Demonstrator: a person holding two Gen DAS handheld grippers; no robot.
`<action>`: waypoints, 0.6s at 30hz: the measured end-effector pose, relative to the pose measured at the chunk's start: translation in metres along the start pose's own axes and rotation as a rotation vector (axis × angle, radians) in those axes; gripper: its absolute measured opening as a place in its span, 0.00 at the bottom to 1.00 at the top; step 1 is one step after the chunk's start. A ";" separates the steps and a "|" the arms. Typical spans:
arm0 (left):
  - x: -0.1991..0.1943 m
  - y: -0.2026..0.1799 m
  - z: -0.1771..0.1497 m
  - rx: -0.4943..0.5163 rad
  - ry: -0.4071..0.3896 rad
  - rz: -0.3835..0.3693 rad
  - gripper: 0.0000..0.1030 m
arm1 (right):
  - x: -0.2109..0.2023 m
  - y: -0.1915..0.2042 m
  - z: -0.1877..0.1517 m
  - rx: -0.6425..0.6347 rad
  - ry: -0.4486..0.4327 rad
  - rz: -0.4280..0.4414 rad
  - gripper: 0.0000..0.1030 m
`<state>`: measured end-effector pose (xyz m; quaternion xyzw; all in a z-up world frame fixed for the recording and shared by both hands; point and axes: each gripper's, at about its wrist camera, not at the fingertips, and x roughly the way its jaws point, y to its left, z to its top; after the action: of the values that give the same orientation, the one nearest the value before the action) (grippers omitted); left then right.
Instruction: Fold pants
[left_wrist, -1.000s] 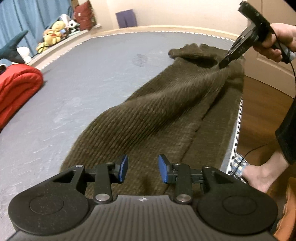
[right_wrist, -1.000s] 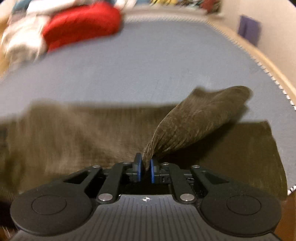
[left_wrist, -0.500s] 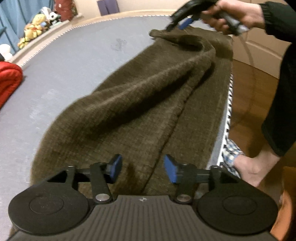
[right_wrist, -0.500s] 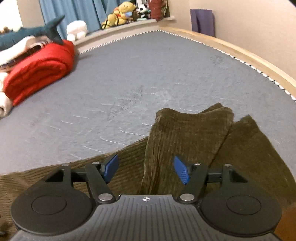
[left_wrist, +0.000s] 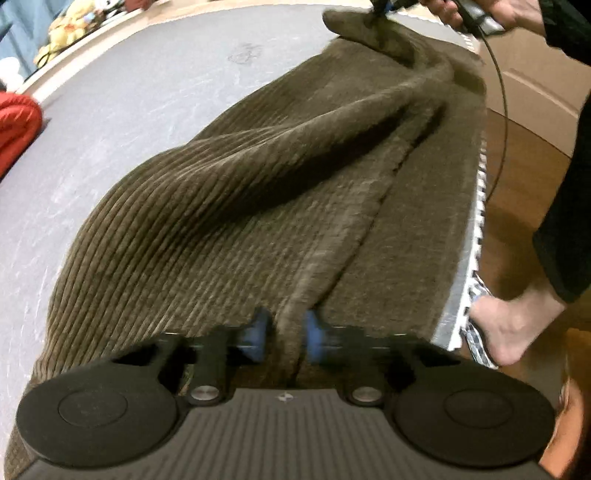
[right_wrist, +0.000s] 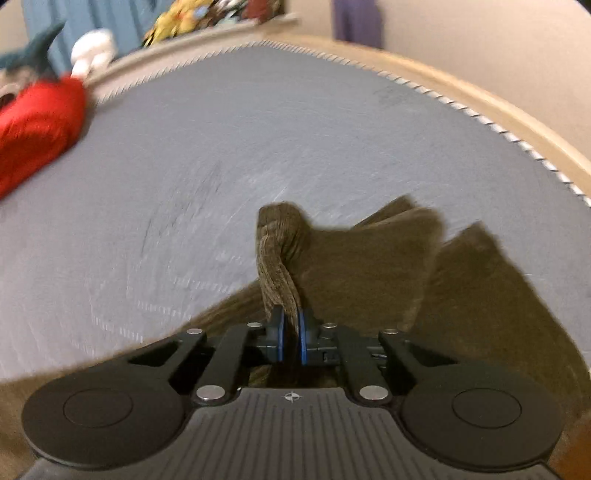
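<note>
My left gripper has just closed and now pinches a raised ridge of the brown corduroy pants at their near end, its blue pads pressed against the fold from both sides, though this part of the view is smeared by motion. The pants lie stretched lengthwise along the right edge of the grey mattress, running from my left gripper away to the far end, where my right hand holds the other gripper over the cloth. A long soft crease runs down the middle of the pants, with one layer humped over the other. From the right wrist view, my right gripper has likewise just closed and is clamped on a twisted bunch of the pants, which rises from between the pads and curls over toward the far side; the leg ends spread flat to the right of it. A red blanket sits at the far left of the mattress, well apart from the pants, with stuffed toys on the ledge behind it. My bare foot stands on the wooden floor just beside the mattress's right edge.
</note>
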<state>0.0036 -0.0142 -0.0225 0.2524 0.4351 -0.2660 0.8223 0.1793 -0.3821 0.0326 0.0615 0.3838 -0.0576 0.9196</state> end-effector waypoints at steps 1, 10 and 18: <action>-0.003 -0.004 0.000 0.025 -0.007 0.011 0.08 | -0.013 -0.008 0.003 0.023 -0.036 -0.009 0.07; -0.048 -0.014 -0.011 0.110 -0.072 -0.051 0.07 | -0.099 -0.113 -0.030 0.356 -0.122 -0.025 0.06; -0.033 -0.032 -0.024 0.173 0.024 -0.049 0.09 | -0.072 -0.171 -0.066 0.558 0.019 -0.055 0.23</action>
<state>-0.0470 -0.0149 -0.0126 0.3149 0.4262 -0.3196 0.7855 0.0567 -0.5365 0.0258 0.3022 0.3634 -0.1854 0.8615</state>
